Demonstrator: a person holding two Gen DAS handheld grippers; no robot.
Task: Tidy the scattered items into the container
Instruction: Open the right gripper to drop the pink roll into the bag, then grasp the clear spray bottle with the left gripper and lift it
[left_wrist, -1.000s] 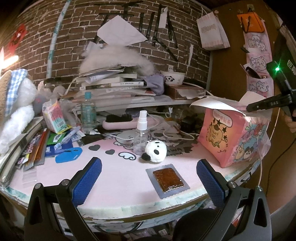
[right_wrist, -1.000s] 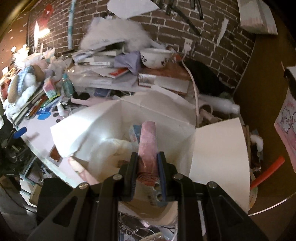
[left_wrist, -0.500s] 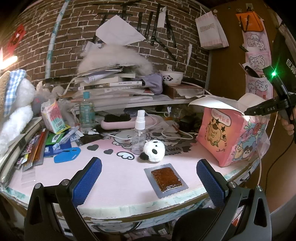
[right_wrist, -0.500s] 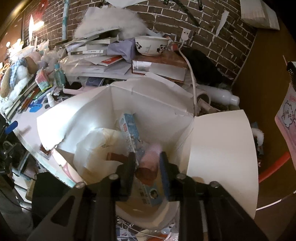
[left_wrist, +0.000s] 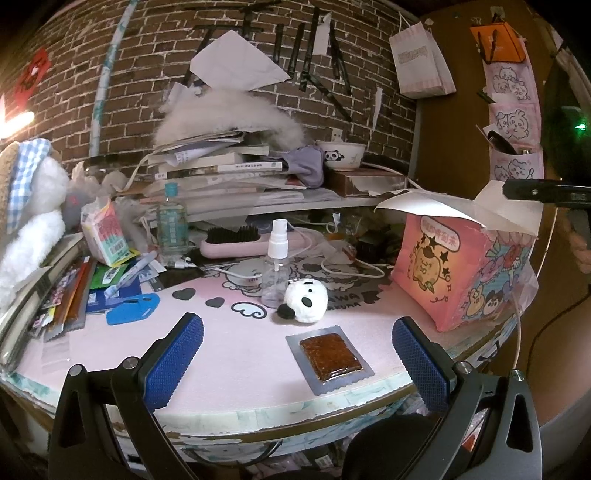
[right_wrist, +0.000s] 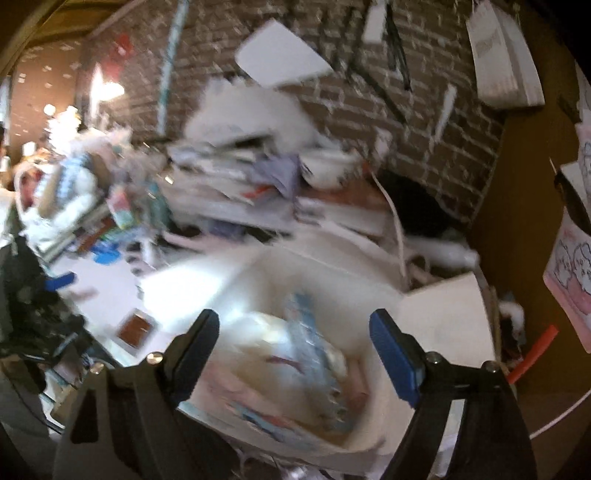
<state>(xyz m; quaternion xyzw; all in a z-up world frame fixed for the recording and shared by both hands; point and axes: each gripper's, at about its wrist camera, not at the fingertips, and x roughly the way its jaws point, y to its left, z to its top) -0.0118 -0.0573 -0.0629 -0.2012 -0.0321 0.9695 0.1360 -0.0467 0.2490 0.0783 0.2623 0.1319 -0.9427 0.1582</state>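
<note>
Right gripper (right_wrist: 293, 354): jaws opening wide, nothing between them now; pink roll clamped a second ago gone, judged dropped into the open pink box (right_wrist: 436, 325) below. Left gripper (left_wrist: 295, 354): spread wide, empty, unmoved. Beyond it on the counter (left_wrist: 229, 354): sauce packet (left_wrist: 330, 357) at 1 o'clock, panda plush (left_wrist: 306, 301) and spray bottle (left_wrist: 275, 273) at 12, unsorted.

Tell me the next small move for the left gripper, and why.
Probably ease the open left gripper forward onto the brown sauce packet: it lies loose nearest the fingers. The right gripper is opening, with nothing between its fingers, over the box.
</note>
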